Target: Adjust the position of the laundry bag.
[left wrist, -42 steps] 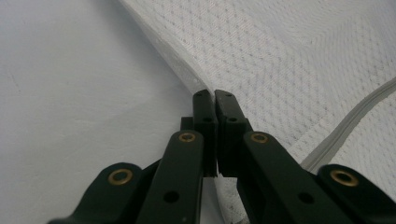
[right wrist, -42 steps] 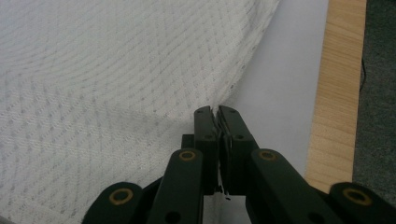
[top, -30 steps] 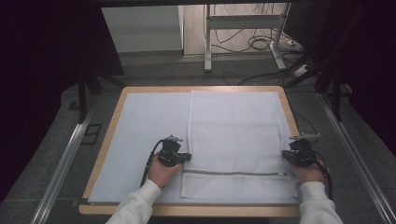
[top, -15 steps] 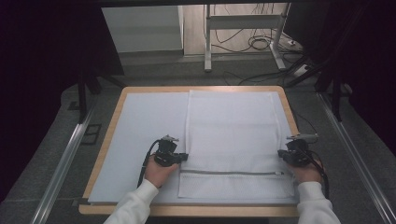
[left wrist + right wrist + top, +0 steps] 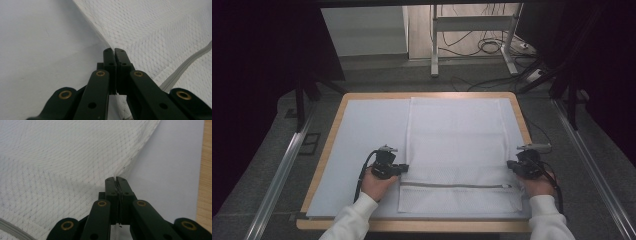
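Two grippers, left [image 5: 404, 168] and right [image 5: 510, 165], clamped on mesh bag [image 5: 457, 145] edges, now slightly nearer; bag's long axis runs away, zipper [image 5: 452, 185] crosswise.

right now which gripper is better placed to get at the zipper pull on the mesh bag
The right gripper, probably. The zipper pull sits at the right end of the zipper, just below that gripper, far from the left gripper. Both are shut on the edges of the mesh laundry bag, so it would have to let go first.
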